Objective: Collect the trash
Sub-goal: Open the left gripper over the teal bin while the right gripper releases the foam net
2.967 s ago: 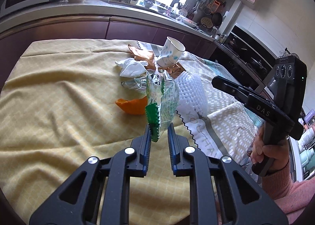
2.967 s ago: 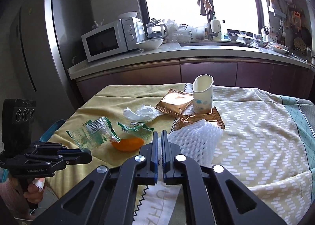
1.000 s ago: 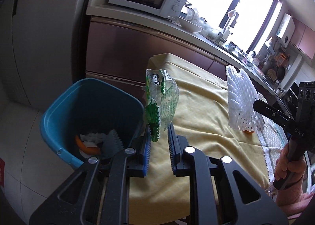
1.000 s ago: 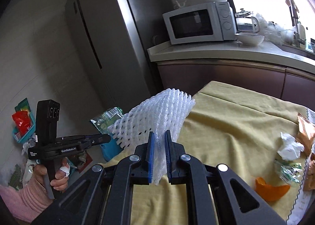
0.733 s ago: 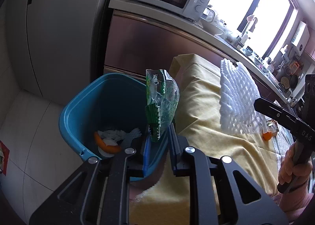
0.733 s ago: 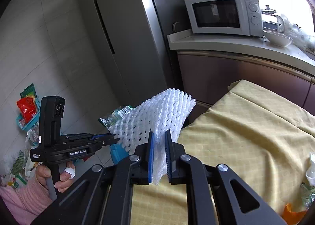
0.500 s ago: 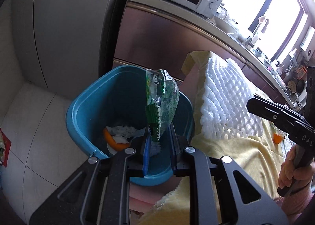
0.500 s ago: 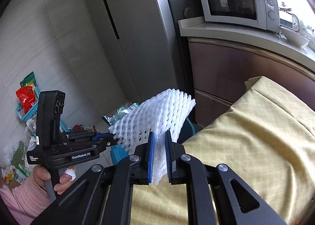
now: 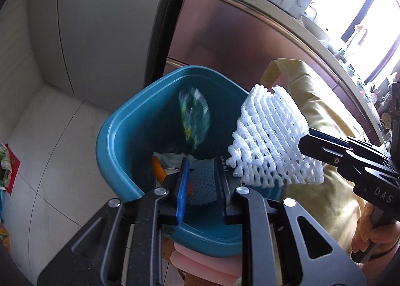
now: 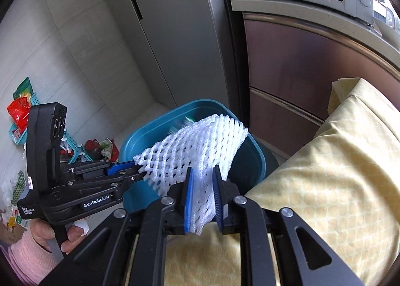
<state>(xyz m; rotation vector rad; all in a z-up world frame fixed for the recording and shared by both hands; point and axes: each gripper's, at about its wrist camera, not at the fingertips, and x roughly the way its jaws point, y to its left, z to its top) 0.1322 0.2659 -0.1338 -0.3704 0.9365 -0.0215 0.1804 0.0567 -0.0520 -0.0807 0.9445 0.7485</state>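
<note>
Left gripper (image 9: 201,173) hanging over the bin (image 9: 117,135), jaws spread apart, gripping nothing; green wrapper (image 9: 194,117) blurred, dropping inside the bin ahead of its fingers. Right gripper (image 10: 203,201) pinching the foam net (image 10: 195,151), net sticking out over the bin's rim, just right of the left gripper

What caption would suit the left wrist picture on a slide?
Open left claw above the blue bin; green wrapper falling in, white foam net held alongside by the right claw.
</note>
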